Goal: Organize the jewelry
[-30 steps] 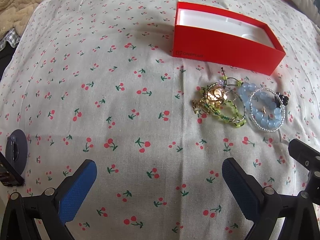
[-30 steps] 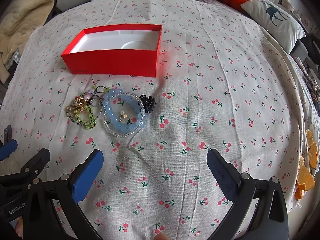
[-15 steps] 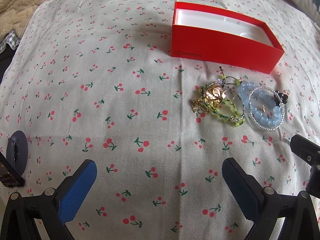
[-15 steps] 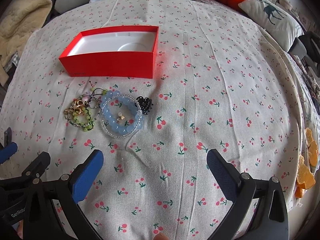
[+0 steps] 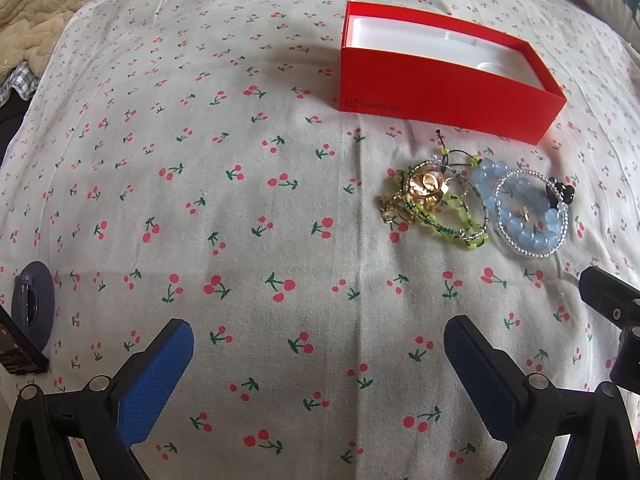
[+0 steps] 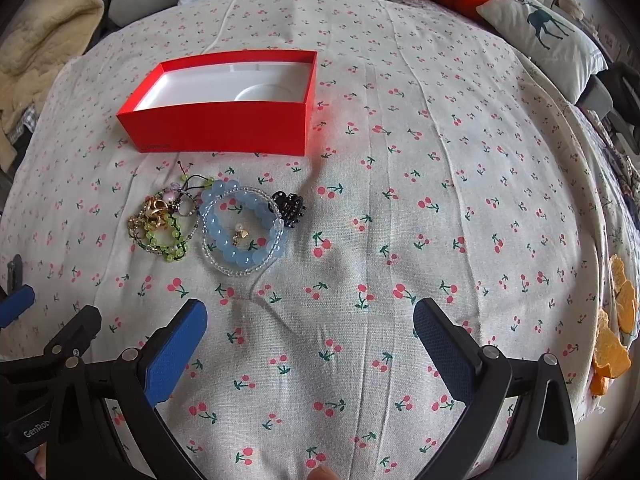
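Beside red box (image 6: pixel 224 128) — tangled jewelry (image 6: pixel 216 224)

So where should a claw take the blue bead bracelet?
Probably from above, pinching the near arc of the blue bead bracelet across its beads. It lies flat on the sheet, and the black hair clip crowds its far right edge.

Both views edge toward the jewelry

In the right wrist view the red box (image 6: pixel 224 120) and blue bead bracelet (image 6: pixel 242 232) sit slightly lower and larger than a second ago; in the left wrist view the box (image 5: pixel 448 104) drifts left. Nothing on the cloth itself shifts.
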The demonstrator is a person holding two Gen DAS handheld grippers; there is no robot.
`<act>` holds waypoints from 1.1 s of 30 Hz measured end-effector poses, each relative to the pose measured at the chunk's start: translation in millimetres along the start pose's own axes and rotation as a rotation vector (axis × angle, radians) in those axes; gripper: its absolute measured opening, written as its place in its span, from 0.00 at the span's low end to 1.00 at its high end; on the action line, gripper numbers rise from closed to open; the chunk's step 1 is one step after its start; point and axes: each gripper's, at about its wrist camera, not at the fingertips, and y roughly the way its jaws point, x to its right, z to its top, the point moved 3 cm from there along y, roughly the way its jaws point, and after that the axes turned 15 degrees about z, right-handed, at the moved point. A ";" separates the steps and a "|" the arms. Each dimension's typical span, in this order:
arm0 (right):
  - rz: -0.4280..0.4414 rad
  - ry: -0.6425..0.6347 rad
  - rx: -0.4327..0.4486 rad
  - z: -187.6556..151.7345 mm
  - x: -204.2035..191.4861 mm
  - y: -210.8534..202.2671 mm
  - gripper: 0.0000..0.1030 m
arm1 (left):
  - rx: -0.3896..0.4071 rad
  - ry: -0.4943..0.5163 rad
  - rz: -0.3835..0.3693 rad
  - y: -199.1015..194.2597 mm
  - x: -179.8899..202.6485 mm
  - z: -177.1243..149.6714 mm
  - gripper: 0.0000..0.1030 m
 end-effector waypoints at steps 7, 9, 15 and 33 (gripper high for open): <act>0.000 0.000 -0.001 0.2 0.0 0.1 1.00 | -0.003 0.001 0.002 0.6 0.5 -0.3 1.00; -0.001 0.000 0.000 0.2 0.0 -0.2 1.00 | 0.000 0.000 0.002 0.4 0.9 -0.5 1.00; -0.001 0.001 0.001 -0.5 1.1 0.1 1.00 | 0.000 0.002 0.002 1.0 1.6 -0.9 1.00; 0.030 0.020 0.012 3.7 5.8 -8.5 1.00 | 0.022 -0.012 -0.023 -8.1 -4.8 5.4 1.00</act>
